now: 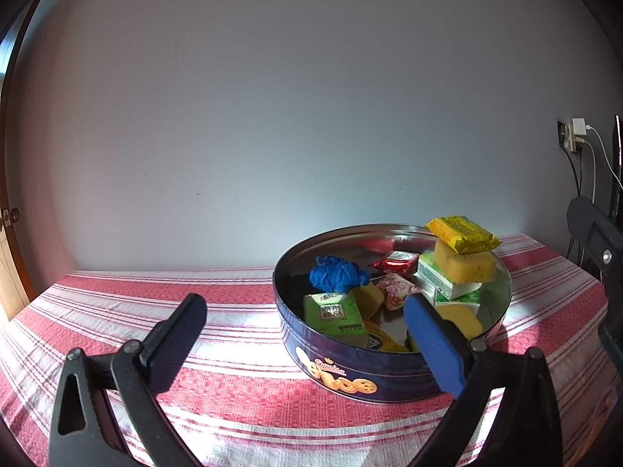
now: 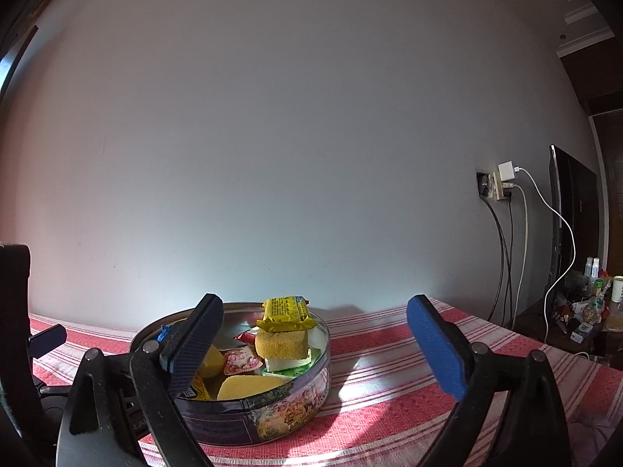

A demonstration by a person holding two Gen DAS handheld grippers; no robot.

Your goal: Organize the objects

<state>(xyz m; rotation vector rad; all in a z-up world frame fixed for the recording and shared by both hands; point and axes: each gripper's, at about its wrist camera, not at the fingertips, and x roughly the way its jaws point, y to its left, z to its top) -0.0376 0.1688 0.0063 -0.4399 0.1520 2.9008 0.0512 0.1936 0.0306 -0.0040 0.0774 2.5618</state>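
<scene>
A round dark-blue cookie tin (image 1: pixel 342 379) (image 2: pixel 272 416) stands on the red-and-white striped tablecloth. Inside lie a blue crumpled cloth (image 1: pixel 337 274), a green tissue pack (image 1: pixel 338 313), yellow sponges (image 1: pixel 465 262) (image 2: pixel 282 342), small red and pink snack packets (image 1: pixel 395 260) (image 2: pixel 239 360), and a yellow packet (image 1: pixel 463 233) (image 2: pixel 288 313) on top of the stack. My left gripper (image 1: pixel 305 330) is open in front of the tin, its right finger over the tin's near rim. My right gripper (image 2: pixel 315 346) is open, nothing between its fingers, with its left finger in front of the tin.
The table (image 1: pixel 241 397) ends at a plain wall. A wall socket with chargers and cables (image 2: pixel 502 185) is at the right, beside a dark screen (image 2: pixel 570 214) and a low shelf cluttered with bottles (image 2: pixel 592 303). A door edge (image 1: pixel 9 179) is at far left.
</scene>
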